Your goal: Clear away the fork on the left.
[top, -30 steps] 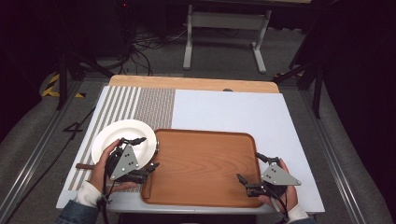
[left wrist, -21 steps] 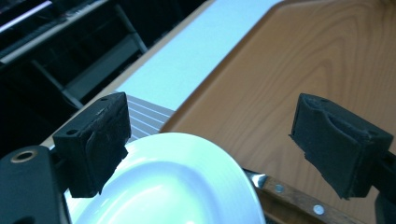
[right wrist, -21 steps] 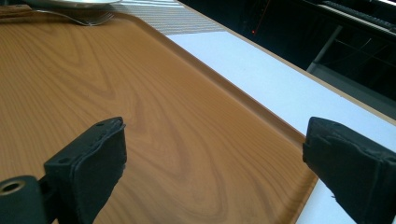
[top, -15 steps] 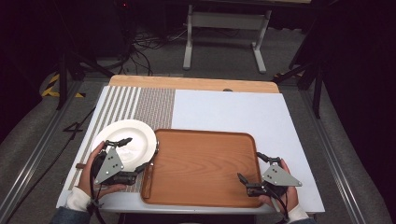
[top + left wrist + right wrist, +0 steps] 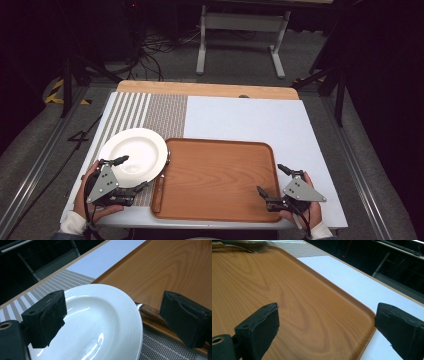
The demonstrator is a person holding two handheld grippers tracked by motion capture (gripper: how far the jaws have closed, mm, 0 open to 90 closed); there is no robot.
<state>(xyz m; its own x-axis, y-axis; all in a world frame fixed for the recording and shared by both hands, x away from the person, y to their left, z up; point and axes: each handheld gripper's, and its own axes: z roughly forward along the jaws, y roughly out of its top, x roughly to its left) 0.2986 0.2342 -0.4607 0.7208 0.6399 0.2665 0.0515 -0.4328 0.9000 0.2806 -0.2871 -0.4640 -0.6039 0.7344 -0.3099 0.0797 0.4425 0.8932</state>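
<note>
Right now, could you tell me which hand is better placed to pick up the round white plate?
Probably the left. The left gripper sits at the round white plate, open jaws straddling its near rim. The right gripper is open too, at the wooden tray's far corner, away from the plate.

2 black grippers [image 5: 129,173] [image 5: 271,179] with grey triangular plates, black cables, white cuffs
</note>
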